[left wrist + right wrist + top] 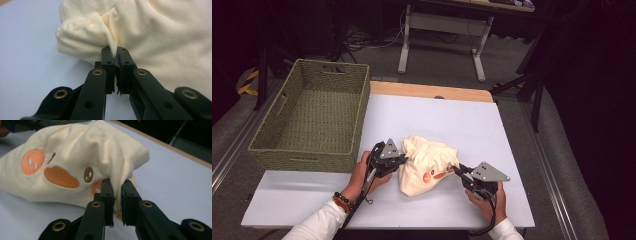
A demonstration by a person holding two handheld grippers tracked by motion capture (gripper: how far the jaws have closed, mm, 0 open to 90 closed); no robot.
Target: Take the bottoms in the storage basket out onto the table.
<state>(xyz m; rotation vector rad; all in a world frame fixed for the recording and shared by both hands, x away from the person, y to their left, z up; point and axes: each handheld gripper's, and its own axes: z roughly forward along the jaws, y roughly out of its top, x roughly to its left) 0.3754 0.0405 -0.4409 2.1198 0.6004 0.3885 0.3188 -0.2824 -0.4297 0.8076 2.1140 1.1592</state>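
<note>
High view: a crumpled cream knit garment with orange embroidered patches point(428, 165) lies at lower centre on the pale blue table sheet point(462, 120), flanked by the left gripper point(404, 159) and right gripper point(457, 170), apparently placed to lift it from both sides. A green woven basket point(312, 117) stands at upper left.

Left gripper view: the jaws are clamped on a soft fold point(113, 48) at frame centre, beside ribbed hem.

Right gripper view: the jaws pinch a ridge of cloth point(117, 180) at centre; brown and orange stitched shapes lie to its left.
</note>
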